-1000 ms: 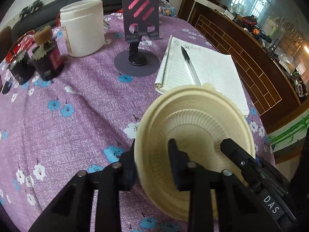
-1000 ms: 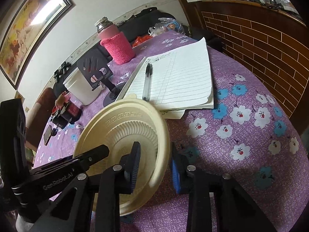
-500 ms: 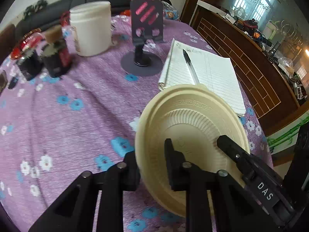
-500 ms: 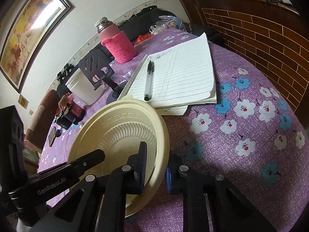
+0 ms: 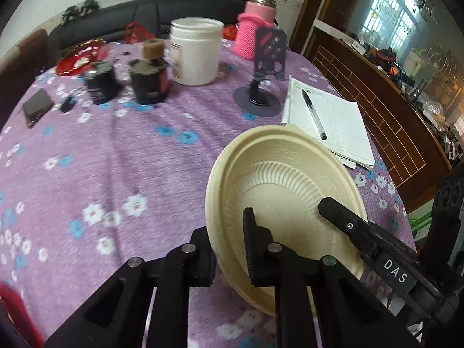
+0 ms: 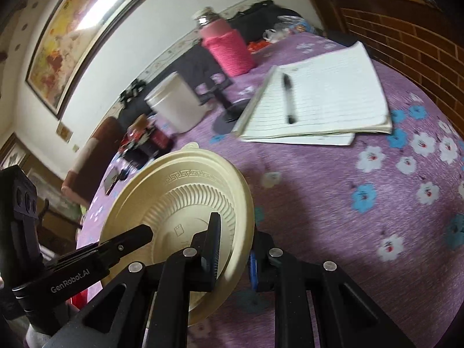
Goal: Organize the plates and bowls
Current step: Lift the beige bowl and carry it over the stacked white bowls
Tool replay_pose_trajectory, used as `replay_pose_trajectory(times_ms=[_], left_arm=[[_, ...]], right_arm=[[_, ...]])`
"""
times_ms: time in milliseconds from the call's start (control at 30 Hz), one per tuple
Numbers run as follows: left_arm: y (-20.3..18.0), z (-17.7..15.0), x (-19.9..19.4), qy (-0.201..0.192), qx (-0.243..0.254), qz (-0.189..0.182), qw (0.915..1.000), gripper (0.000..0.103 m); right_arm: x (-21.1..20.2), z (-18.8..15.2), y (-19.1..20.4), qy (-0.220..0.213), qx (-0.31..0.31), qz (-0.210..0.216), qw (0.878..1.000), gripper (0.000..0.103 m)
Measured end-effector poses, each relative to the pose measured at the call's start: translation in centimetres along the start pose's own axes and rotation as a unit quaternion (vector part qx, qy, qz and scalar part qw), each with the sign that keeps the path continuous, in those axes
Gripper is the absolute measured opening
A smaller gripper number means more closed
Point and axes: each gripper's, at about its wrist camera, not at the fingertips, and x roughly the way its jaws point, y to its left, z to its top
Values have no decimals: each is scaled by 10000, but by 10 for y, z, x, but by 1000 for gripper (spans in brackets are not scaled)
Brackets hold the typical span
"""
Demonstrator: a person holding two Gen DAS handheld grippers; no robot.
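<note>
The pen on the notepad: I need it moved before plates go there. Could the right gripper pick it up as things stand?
Probably not yet. The right gripper is shut on the cream plate, as is the left gripper. The pen itself lies uncovered on the notepad.

Home living/dining room: round table under purple floral tablecloth (image 5: 121, 159), dark sofa (image 5: 139, 17) along the wall, framed painting (image 6: 78, 32) above it, wood-and-brick-pattern counter (image 5: 377, 101) cluttered with household stuff. On table: white jar (image 5: 195, 50), pink knit-sleeved bottle (image 5: 253, 33), notepad (image 6: 322, 98) with pen (image 6: 288, 98), phone stand (image 5: 266, 66)
</note>
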Motion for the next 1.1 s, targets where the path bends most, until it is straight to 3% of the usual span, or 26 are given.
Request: replay_pose_trajectory(times_ms=[267,667,900,1100], left_arm=[[39,-26,-41,-182,-311,207,9991,15],[81,-82,-117,-574,-575,130,9966,15],[107,-116,-162,-908,-760,108,9929,15],[138,-144,-198,-1250,-949,352,9870,15]], right_arm=[[2,-23,53,203,-582,38,9981,17],[-43,-75,123,117,-1053,173,9942,18],[-65,-102,165,32,-1365,365,9900,18],[-64,-123,207,135,-1649,630,9842,18]])
